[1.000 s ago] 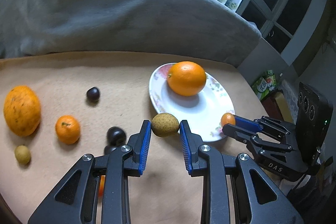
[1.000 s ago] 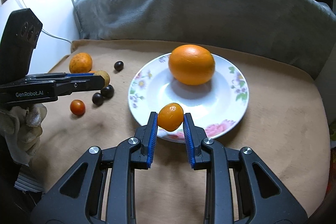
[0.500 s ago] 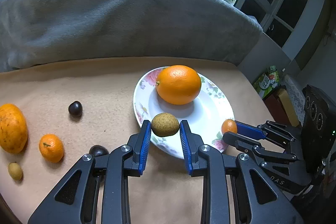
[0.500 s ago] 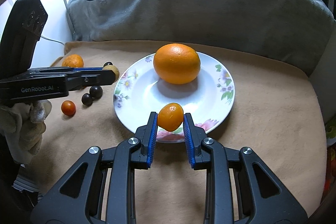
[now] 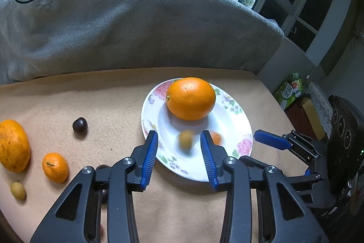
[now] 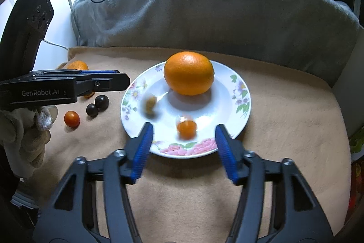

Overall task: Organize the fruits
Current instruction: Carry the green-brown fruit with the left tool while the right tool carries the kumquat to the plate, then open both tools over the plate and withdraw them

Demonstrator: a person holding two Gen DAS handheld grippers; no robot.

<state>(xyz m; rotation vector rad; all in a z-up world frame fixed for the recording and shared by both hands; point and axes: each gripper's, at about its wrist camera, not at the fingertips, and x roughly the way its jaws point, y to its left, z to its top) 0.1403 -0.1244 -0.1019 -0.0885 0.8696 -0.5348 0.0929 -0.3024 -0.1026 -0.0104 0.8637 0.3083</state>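
Both tongs, left gripper and right gripper, pitch steeply down over the floral plate; we see their jaws just opening, gripping nothing. Brown fruit and small orange fruit are blurred on the plate, at 6 o'clock of the big orange.

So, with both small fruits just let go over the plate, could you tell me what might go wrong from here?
1. The brown fruit and small orange fruit are blurred, apparently moving; either might roll off the plate, whose rim looks shallow.
2. Both the left gripper and right gripper, jaws just opened, hang over the rim and could nudge it when withdrawing.
3. The big orange might get bumped.
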